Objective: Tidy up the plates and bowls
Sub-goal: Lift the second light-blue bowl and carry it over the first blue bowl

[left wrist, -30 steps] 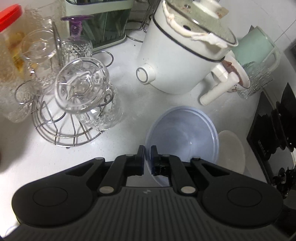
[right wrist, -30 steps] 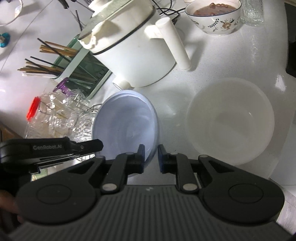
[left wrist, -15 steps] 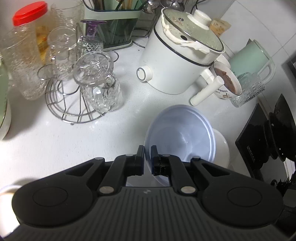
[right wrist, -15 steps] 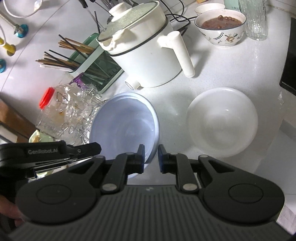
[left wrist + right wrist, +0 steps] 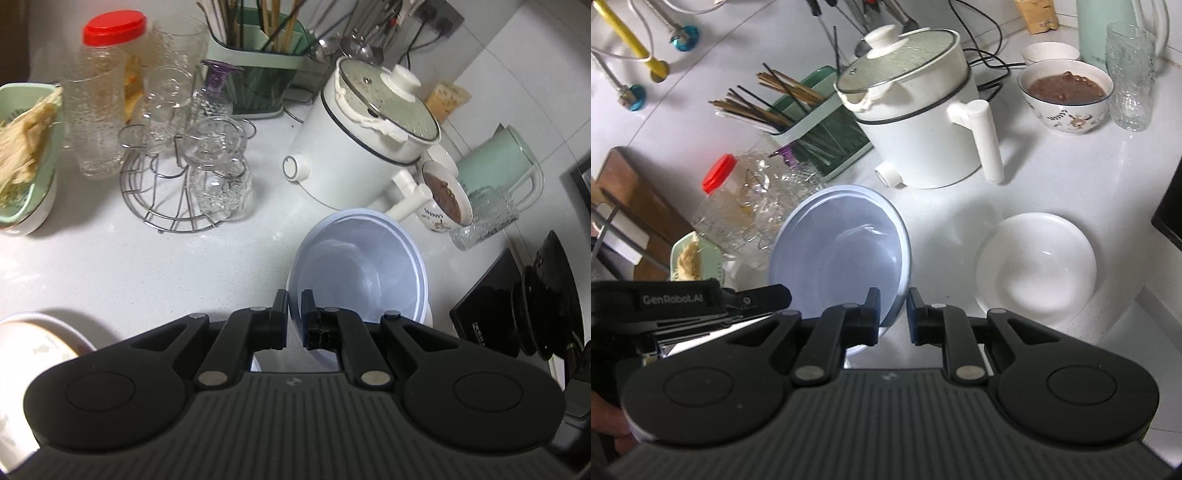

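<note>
Both hand-held grippers have risen since the earlier frames, carrying the pale blue bowl [image 5: 364, 269] higher above the desk [image 5: 147, 266]. Left hand-held gripper [image 5: 294, 308]: jaws closed on the bowl's near rim, lower centre of its view. Right hand-held gripper [image 5: 893, 306]: jaws nearly closed, pinching the bowl's right rim at lower centre. A white bowl [image 5: 1036, 266] rests on the desk at right. An electric pot [image 5: 923, 122] stands beyond, upper centre; a wire glass rack [image 5: 173, 192] at centre left.
</note>
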{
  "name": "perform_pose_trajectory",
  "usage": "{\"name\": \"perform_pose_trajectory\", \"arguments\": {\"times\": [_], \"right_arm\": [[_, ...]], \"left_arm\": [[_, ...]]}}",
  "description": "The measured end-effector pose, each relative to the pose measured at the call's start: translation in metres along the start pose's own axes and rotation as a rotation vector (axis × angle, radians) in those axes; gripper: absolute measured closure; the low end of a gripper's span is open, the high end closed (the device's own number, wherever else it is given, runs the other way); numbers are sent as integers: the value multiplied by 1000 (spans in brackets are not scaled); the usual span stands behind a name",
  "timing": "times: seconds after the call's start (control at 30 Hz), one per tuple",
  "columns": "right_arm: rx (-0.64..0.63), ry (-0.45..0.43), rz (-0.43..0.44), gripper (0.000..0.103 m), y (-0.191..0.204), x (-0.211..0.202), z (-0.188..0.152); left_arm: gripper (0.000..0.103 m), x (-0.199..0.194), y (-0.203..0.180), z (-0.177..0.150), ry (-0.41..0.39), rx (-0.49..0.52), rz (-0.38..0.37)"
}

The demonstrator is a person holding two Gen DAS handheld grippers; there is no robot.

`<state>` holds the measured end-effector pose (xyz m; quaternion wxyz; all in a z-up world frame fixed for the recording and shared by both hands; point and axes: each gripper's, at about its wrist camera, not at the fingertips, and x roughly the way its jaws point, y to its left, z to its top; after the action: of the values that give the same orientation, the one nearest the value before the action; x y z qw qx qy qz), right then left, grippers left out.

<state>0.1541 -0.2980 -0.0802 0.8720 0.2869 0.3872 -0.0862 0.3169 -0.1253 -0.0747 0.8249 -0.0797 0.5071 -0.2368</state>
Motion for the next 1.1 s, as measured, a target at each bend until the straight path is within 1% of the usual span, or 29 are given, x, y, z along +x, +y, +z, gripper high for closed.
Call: {"name": "perform_pose_trajectory", "arguments": {"times": [0.13, 0.33, 0.5, 0.63, 0.77, 0.9, 1.1], "right_arm": [[-40, 18, 23, 85, 5, -2, -1], [-86, 55, 76, 85, 13, 2, -1], [-160, 82, 121, 85, 28, 7, -3], [-212, 102, 148, 85, 41, 12, -7], [-246, 142, 161, 85, 48, 19, -11], [-255, 193, 161, 84, 50, 30, -15], [-278, 256, 149, 83, 51, 43, -31]], "left_arm": [[95, -11, 4, -9, -26, -29, 26], [95, -29, 15, -29, -63, -108, 62], [95, -45, 31, -40, -102, -188, 91], [95, -53, 42, -48, -120, -233, 118], [95, -54, 53, -57, -114, -287, 127], [95, -51, 59, -66, -96, -315, 138], [95, -44, 71, -79, -71, -348, 154]]}}
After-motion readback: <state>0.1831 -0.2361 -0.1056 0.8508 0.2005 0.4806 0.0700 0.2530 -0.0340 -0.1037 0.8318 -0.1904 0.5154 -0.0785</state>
